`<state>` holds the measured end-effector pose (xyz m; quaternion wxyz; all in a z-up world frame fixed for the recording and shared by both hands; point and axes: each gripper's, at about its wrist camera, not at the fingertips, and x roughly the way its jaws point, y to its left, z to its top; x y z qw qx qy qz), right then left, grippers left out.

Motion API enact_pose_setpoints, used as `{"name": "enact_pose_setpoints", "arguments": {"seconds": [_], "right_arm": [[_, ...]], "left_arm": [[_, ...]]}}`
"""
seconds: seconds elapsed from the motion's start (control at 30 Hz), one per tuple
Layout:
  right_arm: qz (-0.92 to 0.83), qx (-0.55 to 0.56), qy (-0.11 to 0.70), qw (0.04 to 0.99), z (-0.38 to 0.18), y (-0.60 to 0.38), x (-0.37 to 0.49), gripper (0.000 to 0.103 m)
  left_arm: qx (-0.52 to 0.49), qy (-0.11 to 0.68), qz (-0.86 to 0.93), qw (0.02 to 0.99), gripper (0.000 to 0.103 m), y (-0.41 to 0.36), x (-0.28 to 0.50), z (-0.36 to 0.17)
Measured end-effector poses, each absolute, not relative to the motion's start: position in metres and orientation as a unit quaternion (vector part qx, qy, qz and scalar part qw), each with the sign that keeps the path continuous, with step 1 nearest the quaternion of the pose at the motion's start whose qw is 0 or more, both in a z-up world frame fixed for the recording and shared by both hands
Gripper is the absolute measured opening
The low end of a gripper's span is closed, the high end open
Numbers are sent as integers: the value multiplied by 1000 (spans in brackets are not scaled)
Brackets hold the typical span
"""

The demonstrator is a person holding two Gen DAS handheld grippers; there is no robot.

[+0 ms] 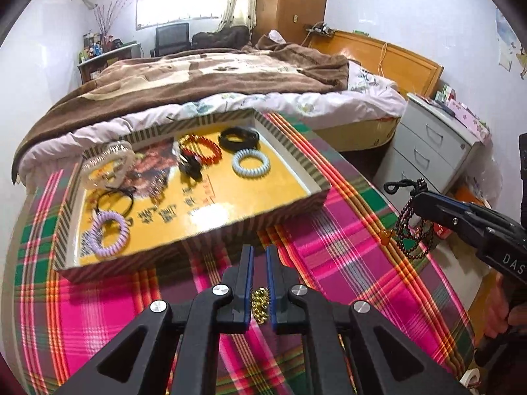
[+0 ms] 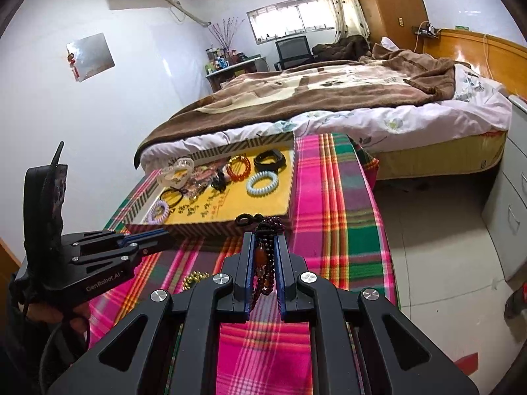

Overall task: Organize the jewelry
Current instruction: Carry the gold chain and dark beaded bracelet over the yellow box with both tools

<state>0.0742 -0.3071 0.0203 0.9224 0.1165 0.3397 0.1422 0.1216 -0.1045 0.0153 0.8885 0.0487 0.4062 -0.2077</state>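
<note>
A striped box tray [image 1: 197, 240] with a yellow floor sits on the plaid tablecloth [image 1: 346, 256]. Inside lie a purple coil tie [image 1: 110, 233], a pale blue coil tie [image 1: 250, 163], a red bead bracelet [image 1: 201, 148], a black band [image 1: 238, 138] and a clear bangle [image 1: 108, 164]. My left gripper [image 1: 259, 251] hovers in front of the tray, shut with nothing in it. A gold chain [image 1: 260, 306] lies on the cloth beneath it. To the right, my right gripper [image 2: 265, 237] is shut on a string of dark red beads [image 2: 263, 273], which dangles [image 1: 415, 233] above the table's edge.
A bed with a brown blanket [image 1: 214, 75] stands just behind the table. A grey drawer cabinet [image 1: 434, 151] is at the right, past the table's edge. A person's hand [image 1: 497, 312] grasps the right gripper's handle. Bare tiled floor [image 2: 438, 230] lies to the table's right.
</note>
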Motion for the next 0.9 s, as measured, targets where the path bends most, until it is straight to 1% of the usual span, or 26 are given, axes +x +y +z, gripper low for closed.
{"name": "enact_pose_setpoints", "arguments": {"seconds": [0.23,0.37,0.43,0.47,0.5,0.53,0.57,0.6,0.77,0.83,0.9], "right_arm": [[145,117,333,924,26,-302,81,11],[144,118,337,923,22,-302,80,11],[142,119,340,922,20,-303,80,11],[142,119,341,922,20,-303,80,11],[141,119,341,922,20,-303,79,11],[141,119,341,922,20,-304,79,11],[141,119,340,922,20,-304,79,11],[141,120,340,922,20,-304,79,11],[142,121,340,922,20,-304,80,11],[142,122,341,921,19,-305,80,11],[142,121,342,921,19,-305,81,11]], "left_arm": [[43,405,-219,887,7,-95,127,21],[39,435,-234,869,8,-95,130,-1],[36,450,-239,860,9,-96,131,-12],[38,457,-242,855,15,-97,131,-18],[40,463,-240,852,25,-99,131,-23],[44,465,-239,851,32,-100,130,-26],[50,467,-238,850,44,-103,130,-29],[51,469,-239,849,47,-104,130,-32],[72,478,-232,844,46,-113,130,-45],[89,474,-223,848,37,-116,128,-45],[92,473,-219,848,20,-116,129,-44]]}}
